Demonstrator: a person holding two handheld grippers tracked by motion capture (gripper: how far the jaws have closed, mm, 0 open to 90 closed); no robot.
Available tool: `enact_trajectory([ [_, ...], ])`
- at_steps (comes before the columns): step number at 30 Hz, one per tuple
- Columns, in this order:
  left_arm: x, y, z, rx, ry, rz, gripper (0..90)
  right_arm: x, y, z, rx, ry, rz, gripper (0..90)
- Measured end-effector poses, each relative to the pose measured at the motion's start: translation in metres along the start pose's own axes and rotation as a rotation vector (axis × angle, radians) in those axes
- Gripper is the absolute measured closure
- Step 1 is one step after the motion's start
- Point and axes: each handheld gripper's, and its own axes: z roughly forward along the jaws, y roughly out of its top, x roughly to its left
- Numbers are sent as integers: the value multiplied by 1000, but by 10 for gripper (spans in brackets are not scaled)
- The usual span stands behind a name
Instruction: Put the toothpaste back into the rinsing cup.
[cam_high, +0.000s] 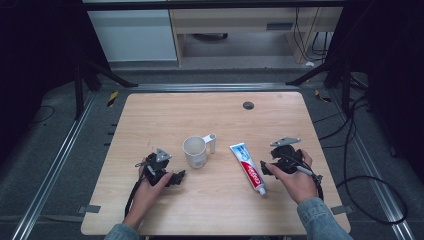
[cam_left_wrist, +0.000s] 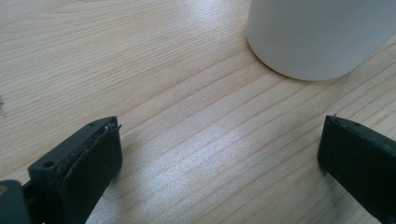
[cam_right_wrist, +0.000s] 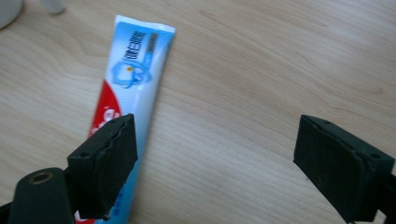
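Approach step | right gripper (cam_right_wrist: 217, 158) gaping beside toothpaste tube (cam_right_wrist: 135, 84), lower centre | left gripper (cam_left_wrist: 219, 154) gaping near cup (cam_left_wrist: 317, 32) | straddling required next.

A small dark round grommet (cam_high: 248, 105) sits in the wooden table (cam_high: 210, 200) near its far edge.

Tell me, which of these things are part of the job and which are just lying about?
In the job:
- white cup, near the open left tool
- toothpaste tube, beside the open right tool

Lying about:
- round dark plug in the table
- cables on the floor
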Motion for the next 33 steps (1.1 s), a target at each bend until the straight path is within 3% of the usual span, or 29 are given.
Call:
enact_trajectory([
  [8, 0, 0, 0, 0, 0, 0, 0, 10, 20, -6, 67, 49, -34, 208],
  [9, 0, 0, 0, 1, 0, 0, 0, 12, 25, -5, 75, 67, -44, 261],
  [11, 0, 0, 0, 0, -1, 1, 0, 14, 29, -4, 79, 65, -65, 285],
  [16, 0, 0, 0, 0, -2, 2, 0, 19, 36, 2, 134, 89, -62, 286],
  [19, 0, 0, 0, -2, -3, 2, 0, 26, 44, 12, 192, 108, -78, 267],
  [27, 0, 0, 1, -4, 0, -3, 0, 37, 56, 39, 261, 144, -68, 270],
  [33, 1, 0, 0, -5, -4, 3, 0, 47, 67, 57, 312, 139, -81, 295],
])
